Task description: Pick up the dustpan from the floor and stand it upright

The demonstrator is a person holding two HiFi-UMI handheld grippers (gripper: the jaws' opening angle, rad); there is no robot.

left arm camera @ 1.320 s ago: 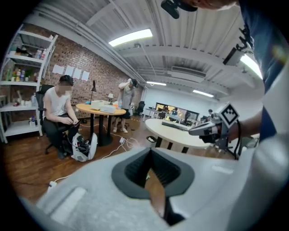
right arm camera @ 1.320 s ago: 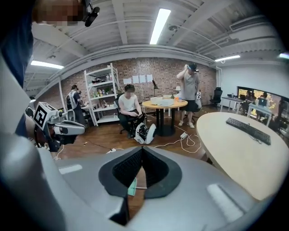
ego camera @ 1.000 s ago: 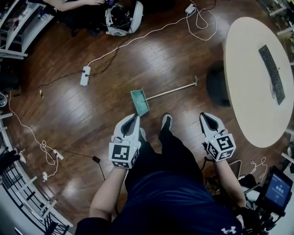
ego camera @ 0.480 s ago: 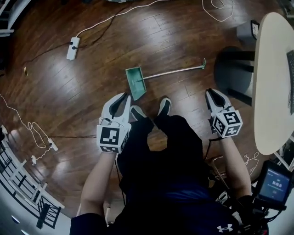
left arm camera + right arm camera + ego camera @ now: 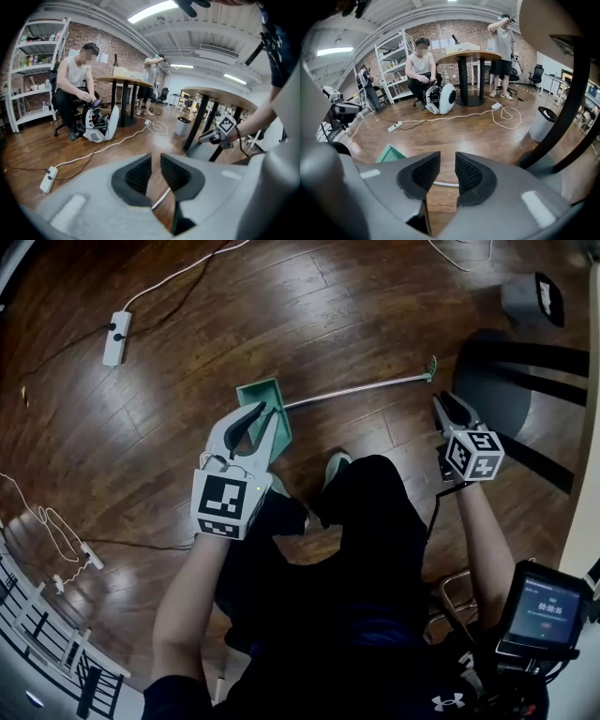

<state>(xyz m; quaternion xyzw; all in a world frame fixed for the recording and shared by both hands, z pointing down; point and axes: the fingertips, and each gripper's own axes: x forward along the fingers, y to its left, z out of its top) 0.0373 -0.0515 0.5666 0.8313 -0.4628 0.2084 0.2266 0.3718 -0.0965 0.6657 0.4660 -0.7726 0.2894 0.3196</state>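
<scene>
My left claw [image 5: 265, 420] hangs over the near edge of the green dustpan [image 5: 261, 393], jaws just eased slightly apart, gripping nothing (its metal handle [image 5: 161, 199] shows through the gap). My right claw [image 5: 448, 401], jaws also just parted, is empty near the handle's tip at 2 o'clock. The dustpan lies flat on the wood floor [image 5: 178, 456], pan at 11 o'clock
</scene>
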